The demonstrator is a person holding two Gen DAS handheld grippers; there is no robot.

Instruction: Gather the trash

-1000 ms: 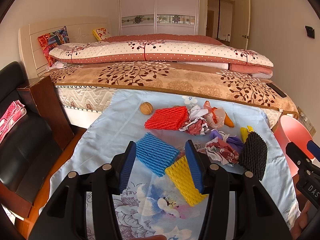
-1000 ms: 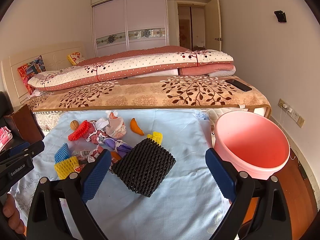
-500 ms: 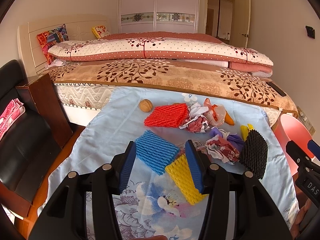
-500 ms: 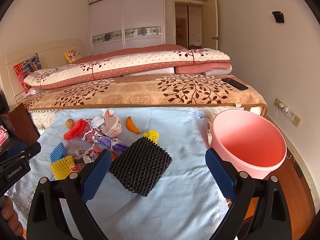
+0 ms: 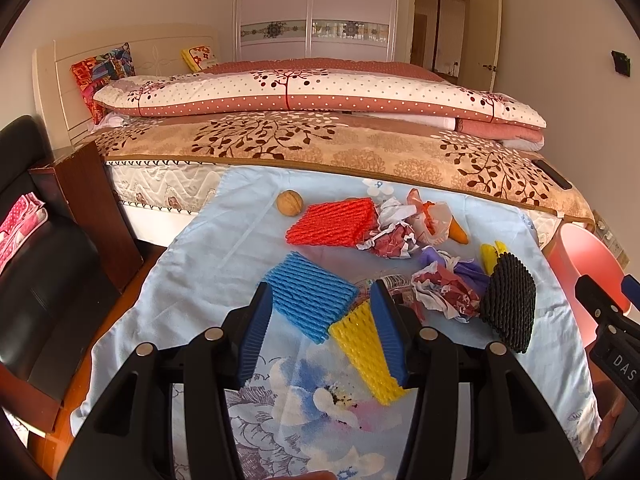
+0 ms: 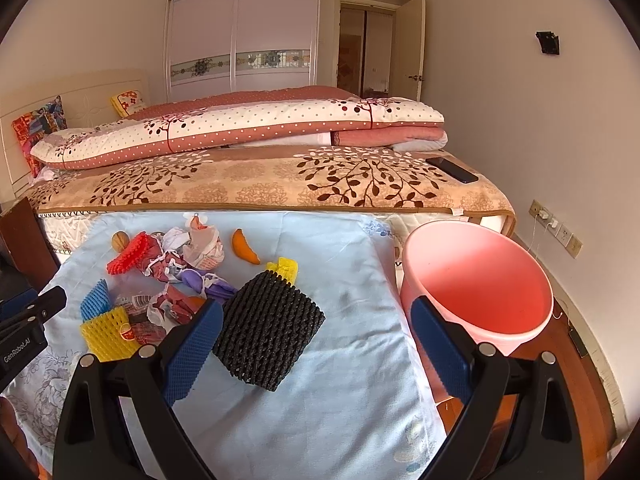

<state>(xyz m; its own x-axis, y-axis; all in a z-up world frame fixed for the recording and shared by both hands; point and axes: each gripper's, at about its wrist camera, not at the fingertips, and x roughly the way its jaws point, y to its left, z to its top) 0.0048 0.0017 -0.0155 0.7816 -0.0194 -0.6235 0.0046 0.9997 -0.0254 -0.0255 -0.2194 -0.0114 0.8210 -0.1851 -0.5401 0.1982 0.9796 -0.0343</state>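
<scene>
We see a bright, warm room in both views. Soft daylight falls on the bed [image 5: 320, 148] and the blue cloth [image 6: 340, 280], so shadows are faint. The pictures are sharp in the middle. The round lens bends the walls and makes the corners black. The wardrobe [image 6: 240, 40] looks a bit hazy.

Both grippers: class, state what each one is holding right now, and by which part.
Nothing is held. The left gripper is open above the blue foam net and yellow foam net; the right gripper is open near the black foam net.
</scene>
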